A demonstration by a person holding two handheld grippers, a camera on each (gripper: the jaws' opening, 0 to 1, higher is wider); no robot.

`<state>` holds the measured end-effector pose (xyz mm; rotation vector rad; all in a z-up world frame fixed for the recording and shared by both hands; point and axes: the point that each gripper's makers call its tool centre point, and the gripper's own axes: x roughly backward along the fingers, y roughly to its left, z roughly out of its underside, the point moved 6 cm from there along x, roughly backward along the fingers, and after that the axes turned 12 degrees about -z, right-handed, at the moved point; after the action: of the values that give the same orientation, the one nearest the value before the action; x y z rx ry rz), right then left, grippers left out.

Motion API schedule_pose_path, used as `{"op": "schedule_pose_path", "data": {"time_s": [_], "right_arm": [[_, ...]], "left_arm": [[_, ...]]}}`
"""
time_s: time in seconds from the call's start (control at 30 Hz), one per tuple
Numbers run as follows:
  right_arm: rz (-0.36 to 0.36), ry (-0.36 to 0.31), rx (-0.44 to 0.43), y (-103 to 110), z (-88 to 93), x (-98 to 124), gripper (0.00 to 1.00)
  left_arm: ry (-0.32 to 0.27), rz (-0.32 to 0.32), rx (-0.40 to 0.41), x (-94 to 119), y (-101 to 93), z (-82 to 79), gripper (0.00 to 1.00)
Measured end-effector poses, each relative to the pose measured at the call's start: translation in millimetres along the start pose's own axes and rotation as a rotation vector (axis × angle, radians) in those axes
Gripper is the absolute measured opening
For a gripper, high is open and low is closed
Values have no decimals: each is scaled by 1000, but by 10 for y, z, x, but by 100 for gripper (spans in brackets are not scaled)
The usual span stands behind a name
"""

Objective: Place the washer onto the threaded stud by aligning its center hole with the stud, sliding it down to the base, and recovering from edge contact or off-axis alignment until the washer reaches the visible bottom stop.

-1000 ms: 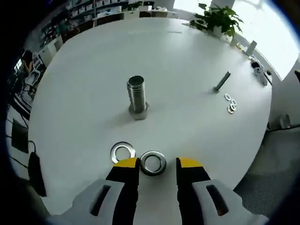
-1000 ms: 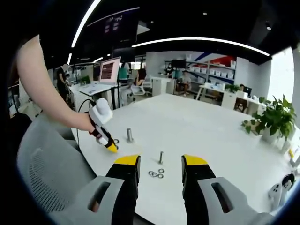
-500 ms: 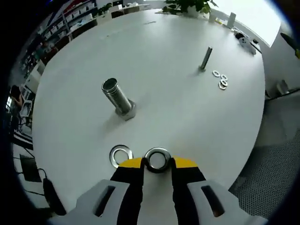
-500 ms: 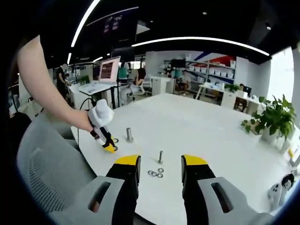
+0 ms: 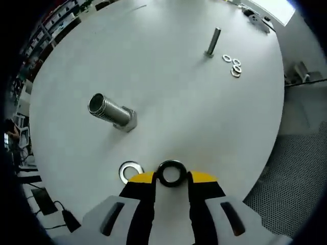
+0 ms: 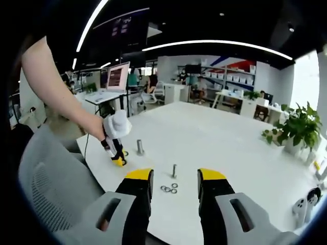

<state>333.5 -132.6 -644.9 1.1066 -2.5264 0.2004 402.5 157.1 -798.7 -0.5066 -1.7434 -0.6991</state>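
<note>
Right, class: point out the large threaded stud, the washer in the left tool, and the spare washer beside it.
Threaded stud (image 5: 108, 110), left gripper view, on its threaded shaft.
Held washer (image 5: 171, 173), left gripper view, on its rim.
Spare washer (image 5: 130, 171), left gripper view, on its flat ring.

Bare metal on a matt counter
Shiny steel washer (image 5: 171, 173), threaded metal stud (image 5: 111, 113); smooth white counter (image 5: 168, 97); glossy yellow-tipped plastic claw (image 5: 171, 179).

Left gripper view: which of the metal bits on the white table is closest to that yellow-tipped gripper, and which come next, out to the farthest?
1. Washer, held between the jaws of the left gripper.
2. Second washer, flat on the table just left of the jaws.
3. Large threaded stud, farther up and to the left.
4. Small bolt and the cluster of small washers beside it, far top right; too close to rank.
</note>
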Motion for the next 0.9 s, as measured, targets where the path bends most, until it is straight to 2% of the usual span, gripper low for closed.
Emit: {"op": "schedule_pose_path", "data": {"time_s": [0.17, 0.3, 0.9], "right_arm": [[-1, 1, 5, 7, -3, -2, 37], [-3, 3, 9, 13, -2, -5, 37], [-4, 10, 10, 16, 4, -8, 36]], "left_arm": [[-12, -5, 3, -24, 24, 18, 23], [-46, -4, 8, -52, 26, 28, 21], [-41, -2, 25, -107, 99, 16, 19]]}}
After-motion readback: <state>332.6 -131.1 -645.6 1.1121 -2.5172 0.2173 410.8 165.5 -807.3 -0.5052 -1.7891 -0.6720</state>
